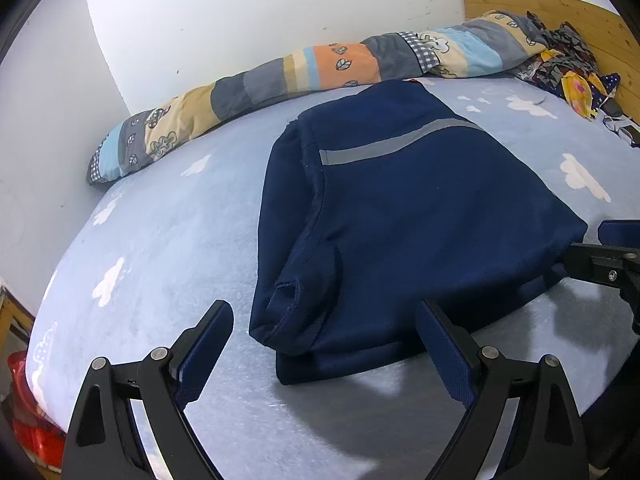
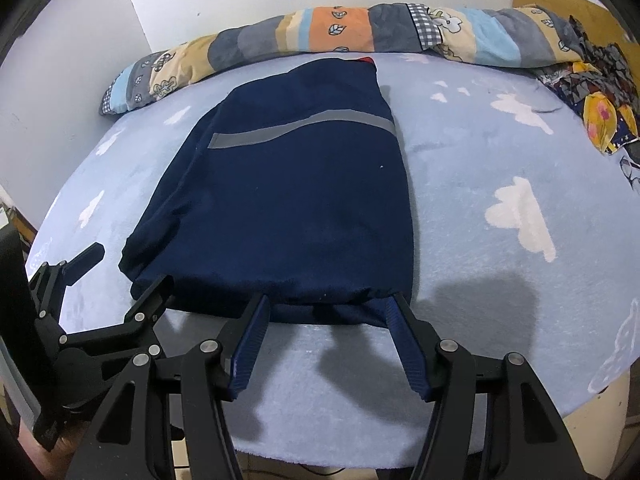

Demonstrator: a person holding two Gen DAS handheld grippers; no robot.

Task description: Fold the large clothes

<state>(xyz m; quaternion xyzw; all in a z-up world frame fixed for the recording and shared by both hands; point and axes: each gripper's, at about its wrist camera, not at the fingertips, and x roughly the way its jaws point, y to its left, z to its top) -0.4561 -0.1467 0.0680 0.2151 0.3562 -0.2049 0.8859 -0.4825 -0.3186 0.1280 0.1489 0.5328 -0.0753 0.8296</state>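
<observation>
A navy blue garment (image 1: 400,216) with a grey reflective stripe lies folded lengthwise on the bed; it also shows in the right wrist view (image 2: 296,208). A sleeve cuff (image 1: 288,292) lies on its near left side. My left gripper (image 1: 324,320) is open, its jaws on either side of the garment's near left corner. It shows from the side in the right wrist view (image 2: 132,264). My right gripper (image 2: 328,308) is open at the garment's near hem, fingertips at the edge. One of its fingers (image 1: 608,264) shows at the right in the left wrist view.
The bed has a light blue sheet with white clouds (image 2: 500,264). A rolled patchwork quilt (image 1: 280,72) lies along the white wall. Patterned clothes (image 1: 576,76) are piled by the wooden headboard (image 1: 560,8). A red object (image 1: 24,420) sits beside the bed at the left.
</observation>
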